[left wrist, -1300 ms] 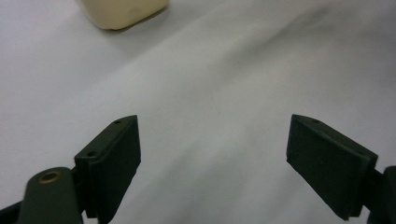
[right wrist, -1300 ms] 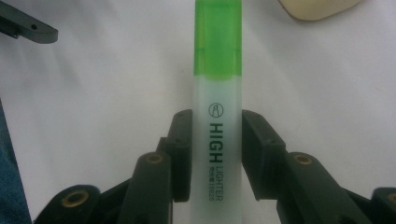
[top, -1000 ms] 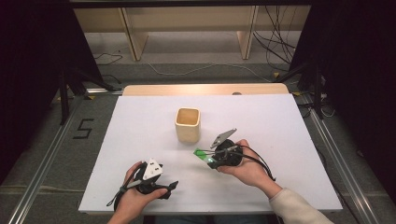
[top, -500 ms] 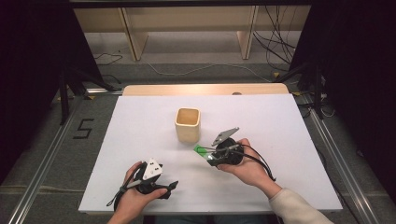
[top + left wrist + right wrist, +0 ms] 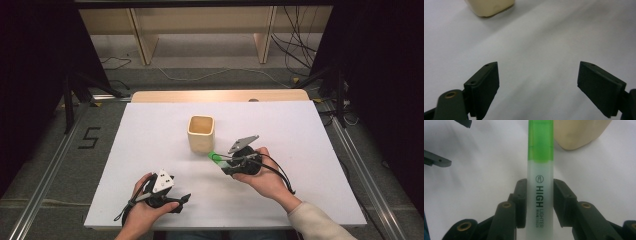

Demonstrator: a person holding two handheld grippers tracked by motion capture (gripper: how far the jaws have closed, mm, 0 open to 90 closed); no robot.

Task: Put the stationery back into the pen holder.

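Highlighter (image 5: 540, 182) butt cut off | right tongs (image 5: 540, 202) clamp its barrel | left tongs (image 5: 539, 85) released, empty

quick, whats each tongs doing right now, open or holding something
Left tongs: open, nothing between the jaws.
Right tongs: shut on the green highlighter, beside the cream cup.

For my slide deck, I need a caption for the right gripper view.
Right gripper clamps a green-capped highlighter above the white table, cream cup just beyond.
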